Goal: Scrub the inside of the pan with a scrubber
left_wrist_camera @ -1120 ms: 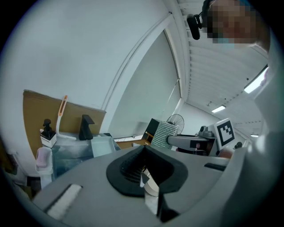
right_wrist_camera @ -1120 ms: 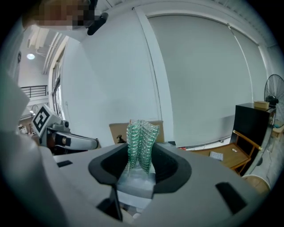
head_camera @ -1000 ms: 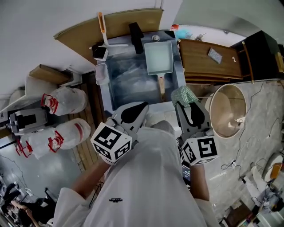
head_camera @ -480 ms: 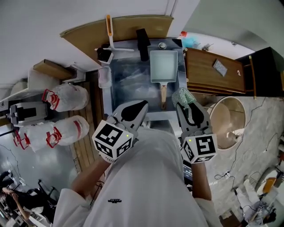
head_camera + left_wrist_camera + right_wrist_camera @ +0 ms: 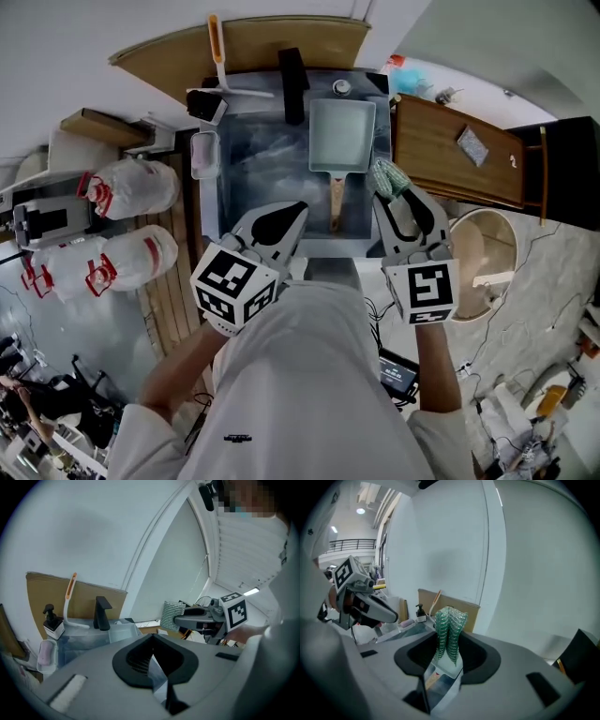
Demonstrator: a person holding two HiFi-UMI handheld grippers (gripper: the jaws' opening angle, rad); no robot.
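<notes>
In the sink's [image 5: 225, 178] far right corner lies the rectangular pan [image 5: 342, 134], pale inside, its wooden handle [image 5: 335, 202] pointing toward the near edge. A black faucet [image 5: 291, 84] stands at the middle of the far edge, and a brush [image 5: 217, 56] with an orange handle leans at the far left corner. A small clear tub [image 5: 203, 155] sits on the left edge.

The right hand-held gripper [image 5: 394, 197] is closed on a green mesh scrubber [image 5: 391, 178], which stands up from between its jaws, just right of the pan handle over the sink's near right corner. In the right gripper view the scrubber [image 5: 449, 630] is squeezed into folds.

The left hand-held gripper [image 5: 295, 211] is over the near edge, left of the handle. Its jaws meet at the tips with nothing between them.
</notes>
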